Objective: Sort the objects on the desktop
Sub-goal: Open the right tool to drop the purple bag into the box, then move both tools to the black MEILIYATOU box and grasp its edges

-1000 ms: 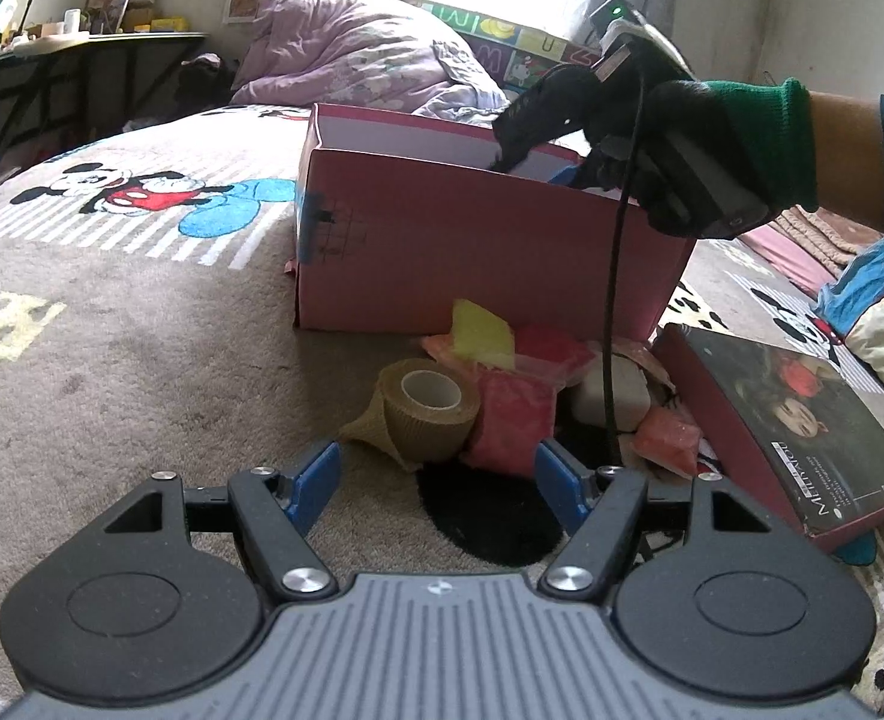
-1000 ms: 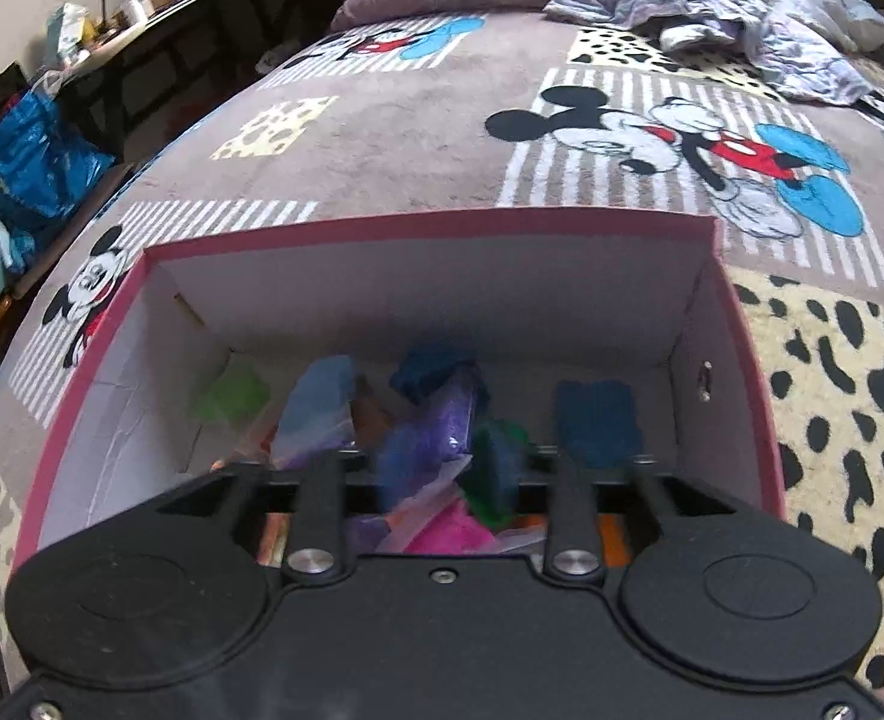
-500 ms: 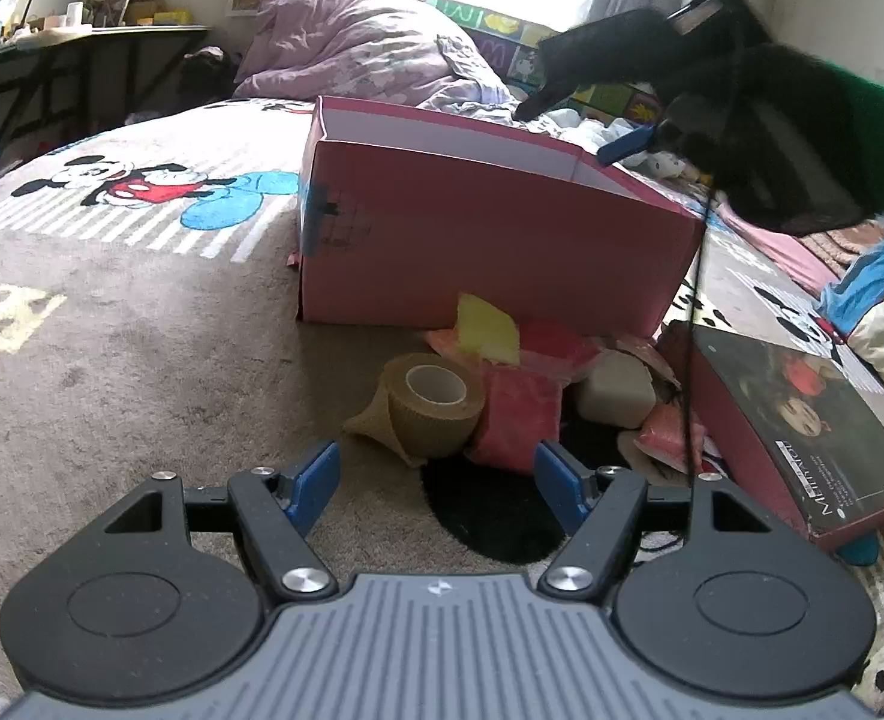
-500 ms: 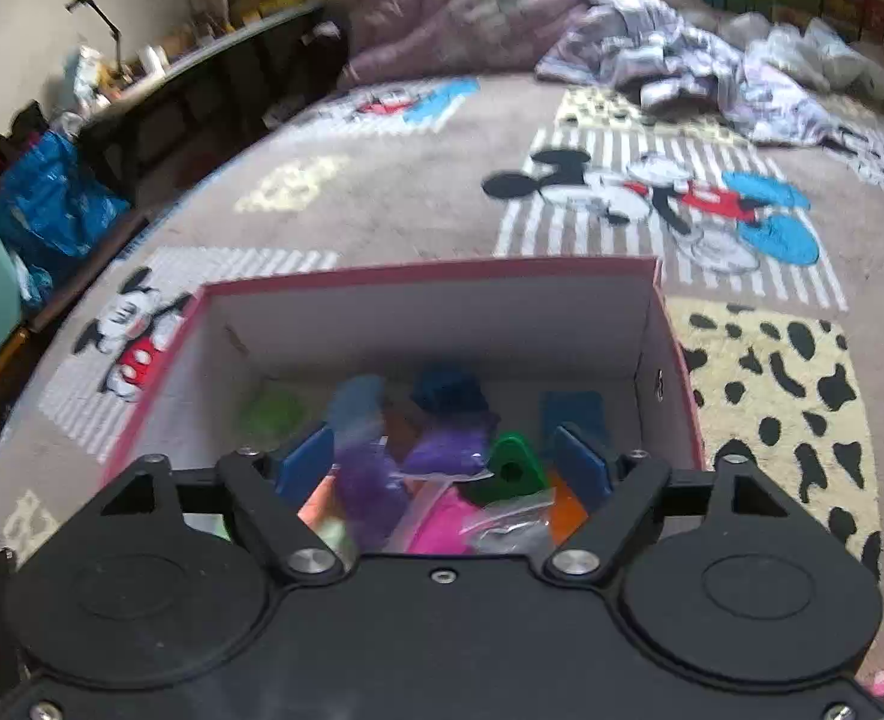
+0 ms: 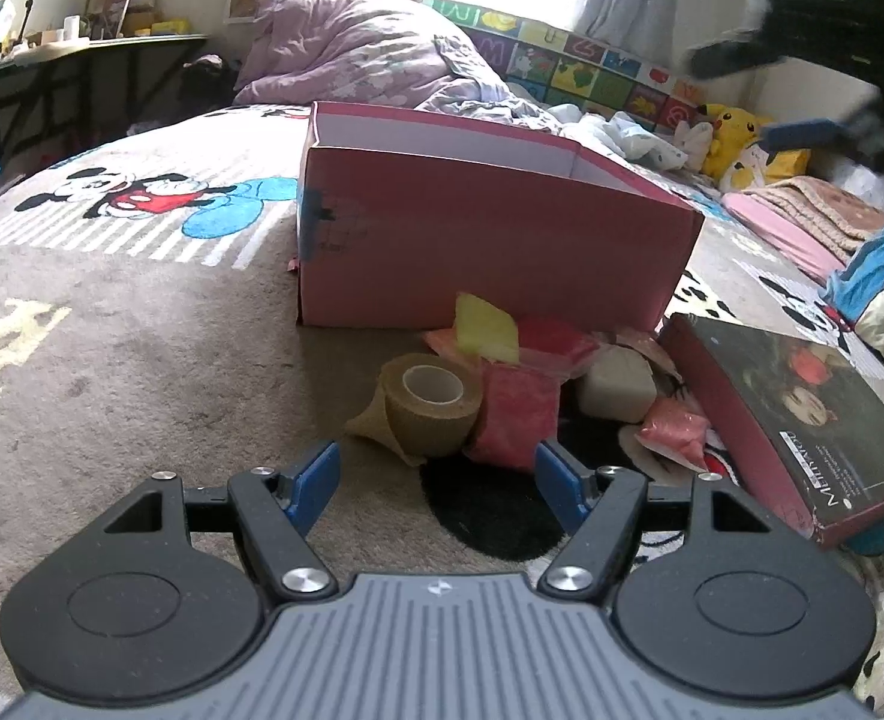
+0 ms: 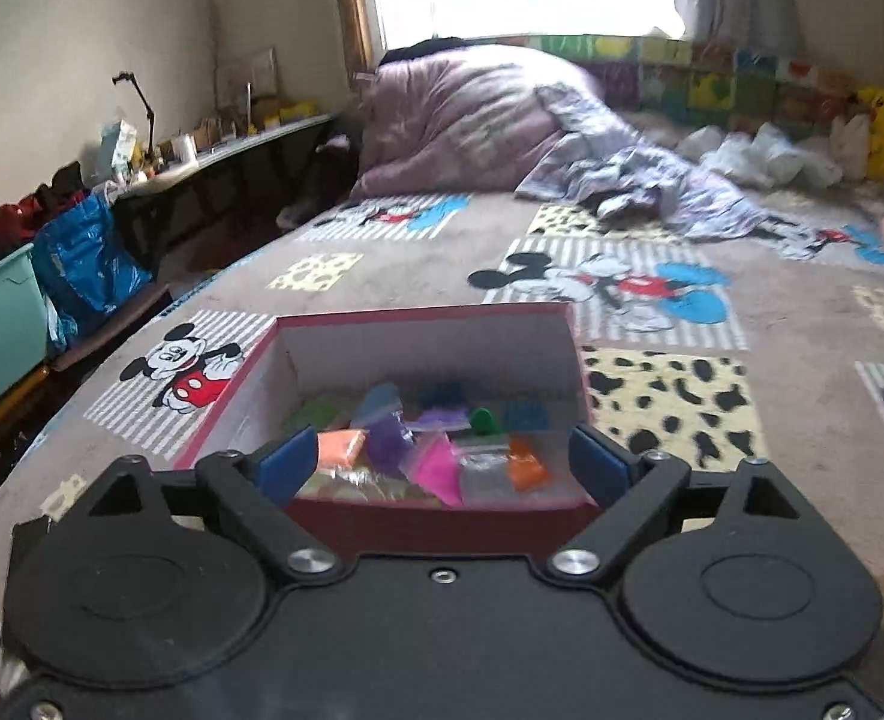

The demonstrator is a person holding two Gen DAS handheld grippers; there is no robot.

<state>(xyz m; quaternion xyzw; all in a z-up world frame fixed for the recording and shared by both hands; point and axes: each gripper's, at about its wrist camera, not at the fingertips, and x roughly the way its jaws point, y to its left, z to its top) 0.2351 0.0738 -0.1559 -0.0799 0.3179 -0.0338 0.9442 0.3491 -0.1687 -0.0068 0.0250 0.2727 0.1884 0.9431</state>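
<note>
A pink cardboard box (image 5: 490, 252) stands on the Mickey Mouse blanket. In front of it lie a tan tape roll (image 5: 433, 405), a red packet (image 5: 520, 414), a yellow packet (image 5: 485, 330), a white block (image 5: 616, 387) and a small pink packet (image 5: 676, 429). My left gripper (image 5: 436, 480) is open and empty, low just before the tape roll. My right gripper (image 6: 442, 465) is open and empty, raised above the box's near wall (image 6: 442, 519); several coloured packets (image 6: 436, 456) lie inside. It shows blurred in the left wrist view (image 5: 832, 60) at the top right.
A dark-covered book (image 5: 802, 414) lies right of the pile. A purple duvet (image 6: 478, 120) is heaped at the back. A desk (image 6: 214, 150) and a blue bag (image 6: 82, 264) stand left of the bed. Plush toys (image 5: 736, 144) sit at the far right.
My right gripper has opened, left its packet in the box, and risen up and back out of it. My left gripper has not moved.
</note>
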